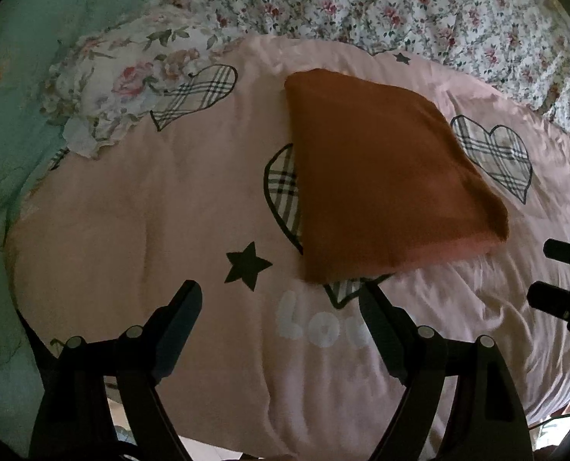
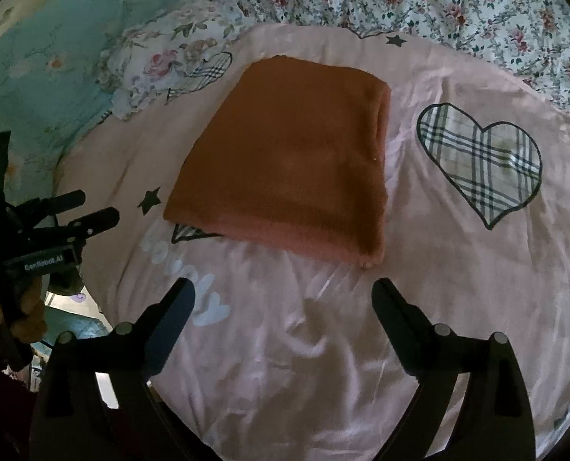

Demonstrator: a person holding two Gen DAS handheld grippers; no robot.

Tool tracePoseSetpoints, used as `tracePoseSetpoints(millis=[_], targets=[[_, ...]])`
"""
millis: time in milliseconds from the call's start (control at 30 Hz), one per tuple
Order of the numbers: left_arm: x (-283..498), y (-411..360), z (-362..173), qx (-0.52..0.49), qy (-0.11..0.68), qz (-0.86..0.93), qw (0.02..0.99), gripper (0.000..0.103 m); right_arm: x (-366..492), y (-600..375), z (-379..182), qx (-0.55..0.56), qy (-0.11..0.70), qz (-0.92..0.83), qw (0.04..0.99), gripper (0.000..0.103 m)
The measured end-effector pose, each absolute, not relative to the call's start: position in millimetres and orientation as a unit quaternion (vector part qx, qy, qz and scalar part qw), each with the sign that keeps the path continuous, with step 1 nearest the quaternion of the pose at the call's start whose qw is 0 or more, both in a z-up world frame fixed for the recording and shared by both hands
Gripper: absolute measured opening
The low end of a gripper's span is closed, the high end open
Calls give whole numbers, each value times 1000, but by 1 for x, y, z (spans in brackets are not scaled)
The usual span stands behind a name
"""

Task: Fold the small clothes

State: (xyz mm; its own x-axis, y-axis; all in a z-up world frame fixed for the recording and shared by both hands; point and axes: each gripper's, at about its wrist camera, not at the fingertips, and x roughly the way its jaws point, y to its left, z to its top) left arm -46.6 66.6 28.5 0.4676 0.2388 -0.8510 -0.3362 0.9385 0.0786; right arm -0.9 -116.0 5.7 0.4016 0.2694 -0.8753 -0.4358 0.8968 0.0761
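The rust-orange garment (image 2: 289, 161) lies folded into a compact, roughly rectangular packet near the middle of the pink bedspread (image 2: 419, 307), its layered edges stacked along the right-hand side and the near hem, which I read as the folds already made and the piece laid down flat to hold its shape. It covers part of one plaid heart print (image 1: 281, 188), and a second plaid heart (image 2: 481, 161) sits clear of it to the right, so nothing rests on or against the packet. My right gripper (image 2: 285, 292) hangs just short of the near hem with its jaws spread as wide as they go and only wrinkled bedspread between them; I judge that it stands off in this way so that the fold is not dragged open. My left gripper (image 1: 281, 292) is likewise spread wide and empty, its right finger (image 1: 373, 303) close to the packet's near corner without visibly pressing on it; in the right wrist view it shows from the side at the left edge, carried in a hand (image 2: 24, 315). Beyond the bedspread a small frilled floral pillow (image 1: 123, 84) lies at the far left, a floral quilt (image 2: 438, 0) runs across the back, and a teal blanket (image 1: 20, 77) borders the left side. For this garment I judge the folding essentially finished.
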Motion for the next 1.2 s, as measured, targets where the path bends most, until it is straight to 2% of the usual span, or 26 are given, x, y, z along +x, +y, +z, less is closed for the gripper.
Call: tracePoseSetpoints(millis=[1200], targets=[[43, 44, 16, -13, 504, 152, 850, 87, 81, -112, -4, -58, 517, 189, 833, 93]])
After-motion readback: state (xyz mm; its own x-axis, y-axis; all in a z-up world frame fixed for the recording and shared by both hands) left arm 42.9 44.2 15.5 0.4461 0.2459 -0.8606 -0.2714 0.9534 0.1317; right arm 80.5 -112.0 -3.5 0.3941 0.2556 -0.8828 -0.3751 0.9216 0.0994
